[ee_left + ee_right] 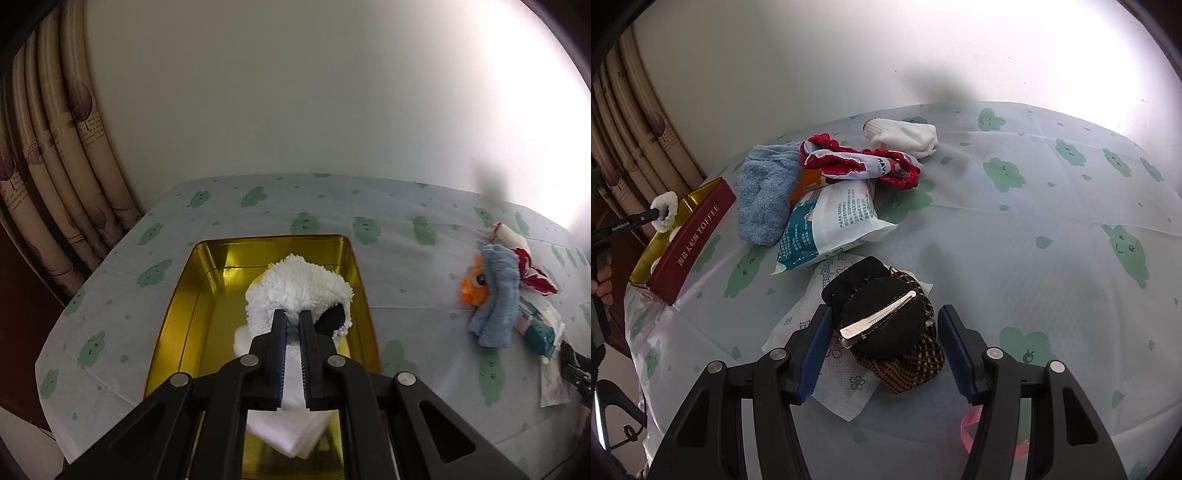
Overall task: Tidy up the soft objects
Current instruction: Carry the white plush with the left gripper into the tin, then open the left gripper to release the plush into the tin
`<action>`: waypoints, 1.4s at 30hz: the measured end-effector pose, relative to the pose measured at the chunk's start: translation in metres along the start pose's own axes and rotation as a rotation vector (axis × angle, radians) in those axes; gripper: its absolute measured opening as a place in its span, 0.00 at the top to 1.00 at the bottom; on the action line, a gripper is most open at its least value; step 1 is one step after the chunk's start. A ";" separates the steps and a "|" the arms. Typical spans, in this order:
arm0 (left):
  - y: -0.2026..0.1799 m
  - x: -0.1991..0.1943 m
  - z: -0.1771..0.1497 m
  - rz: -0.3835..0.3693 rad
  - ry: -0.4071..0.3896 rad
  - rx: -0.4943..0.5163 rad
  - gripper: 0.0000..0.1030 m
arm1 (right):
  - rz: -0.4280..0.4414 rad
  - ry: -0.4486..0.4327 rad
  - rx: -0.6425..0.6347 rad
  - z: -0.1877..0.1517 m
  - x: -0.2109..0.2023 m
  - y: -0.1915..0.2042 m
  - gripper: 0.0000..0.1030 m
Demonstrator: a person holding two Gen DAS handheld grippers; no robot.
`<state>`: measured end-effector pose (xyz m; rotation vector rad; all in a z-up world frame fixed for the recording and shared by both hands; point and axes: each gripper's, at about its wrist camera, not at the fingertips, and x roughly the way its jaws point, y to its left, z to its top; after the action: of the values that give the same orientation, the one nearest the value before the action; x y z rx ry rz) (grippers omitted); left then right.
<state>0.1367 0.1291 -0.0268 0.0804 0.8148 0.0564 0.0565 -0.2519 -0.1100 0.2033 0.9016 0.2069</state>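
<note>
My left gripper (292,314) is shut on a fluffy white cloth (299,286) and holds it over the gold tin (177,306). A folded white cloth (295,428) lies in the tin under it. In the right wrist view the cloth (665,210) hangs above the red-sided toffee tin (698,240). My right gripper (882,314) is open, its jaws on either side of a black hair clip with a brown checked bow (886,325). A blue towel (764,195), a red-trimmed cloth (857,162) and a white glove (908,136) lie beyond.
A tissue pack (831,221) and a white sheet (827,369) lie on the green-patterned tablecloth (1071,240). An orange fish toy (474,284) sits under the blue towel (495,295). A pink ring (971,424) lies by my right finger. Curtains (55,166) hang at the left.
</note>
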 end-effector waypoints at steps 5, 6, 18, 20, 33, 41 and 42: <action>0.009 0.016 0.003 0.019 0.019 -0.017 0.94 | -0.002 0.001 -0.001 0.000 0.001 0.000 0.46; 0.012 0.020 0.002 0.017 0.025 -0.029 0.94 | -0.003 0.000 -0.002 0.000 0.000 0.000 0.46; 0.019 0.040 0.000 0.038 0.076 -0.033 0.90 | -0.002 0.005 -0.001 0.000 0.002 -0.001 0.46; 0.021 0.042 0.001 0.041 0.083 -0.046 0.88 | -0.003 0.005 -0.002 0.000 0.002 -0.001 0.46; 0.016 0.039 -0.001 0.033 0.091 -0.018 0.62 | -0.006 0.005 -0.004 0.000 0.002 -0.001 0.45; 0.014 0.016 -0.004 0.039 0.046 -0.017 0.56 | -0.012 0.005 -0.008 0.000 0.002 -0.001 0.43; 0.014 0.013 -0.005 0.040 0.041 -0.022 0.56 | -0.011 0.005 -0.014 -0.001 0.002 0.000 0.43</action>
<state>0.1416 0.1440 -0.0379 0.0754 0.8532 0.1052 0.0573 -0.2513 -0.1119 0.1849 0.9059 0.2033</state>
